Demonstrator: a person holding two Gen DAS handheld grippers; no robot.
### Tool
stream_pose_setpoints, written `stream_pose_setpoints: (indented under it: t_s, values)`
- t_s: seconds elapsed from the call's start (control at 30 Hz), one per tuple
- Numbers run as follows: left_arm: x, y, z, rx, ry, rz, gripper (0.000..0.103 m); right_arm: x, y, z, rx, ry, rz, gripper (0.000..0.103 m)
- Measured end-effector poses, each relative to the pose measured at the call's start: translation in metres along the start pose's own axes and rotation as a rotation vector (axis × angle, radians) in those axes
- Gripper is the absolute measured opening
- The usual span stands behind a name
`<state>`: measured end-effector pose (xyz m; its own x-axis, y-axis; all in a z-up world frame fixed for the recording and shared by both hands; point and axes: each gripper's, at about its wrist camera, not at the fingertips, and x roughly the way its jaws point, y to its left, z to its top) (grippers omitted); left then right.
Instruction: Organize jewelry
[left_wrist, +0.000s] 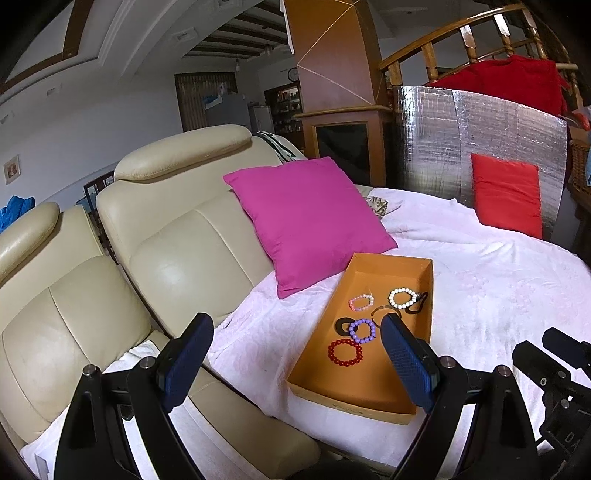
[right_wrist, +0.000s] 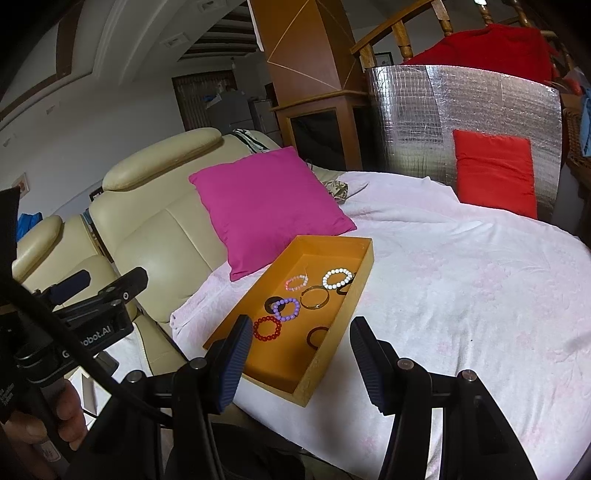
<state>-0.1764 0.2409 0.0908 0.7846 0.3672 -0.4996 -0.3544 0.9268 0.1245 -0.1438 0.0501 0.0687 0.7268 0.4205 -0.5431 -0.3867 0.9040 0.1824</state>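
A: What lies in the orange tray (right_wrist: 360, 266)?
B: Bead bracelets: red (right_wrist: 267, 328), purple (right_wrist: 286, 308), pink (right_wrist: 297, 282) and white (right_wrist: 337, 278), with a gold bangle (right_wrist: 315, 296) between them.
A: And the right gripper (right_wrist: 301, 360)?
B: Its jaws stand apart over the tray's near end, holding nothing. The tray sits on a white cover (right_wrist: 461, 280), beside a magenta cushion (right_wrist: 266, 203).

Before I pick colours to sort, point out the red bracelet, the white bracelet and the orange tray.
red bracelet (left_wrist: 345, 352), left wrist view, bead ring.
white bracelet (right_wrist: 336, 278), right wrist view, bead ring.
orange tray (right_wrist: 334, 332), right wrist view, right wall.
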Motion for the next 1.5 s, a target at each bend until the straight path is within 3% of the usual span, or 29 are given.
stream_pose_setpoints:
  t_s: [0.57, 0.97, 1.5]
  values:
    - [-0.001, 0.005, 0.000, -0.010, -0.006, 0.018, 0.092, 0.001, 0.005, 0.002, -0.022, -0.004, -0.006, 0.059]
    - [0.001, 0.015, -0.002, -0.030, -0.011, 0.030, 0.092, 0.002, 0.013, 0.002, -0.057, -0.030, -0.090, 0.062]
    - [0.011, 0.034, -0.007, -0.082, -0.009, 0.024, 0.092, 0.004, 0.034, 0.002, -0.106, -0.064, -0.120, 0.065]
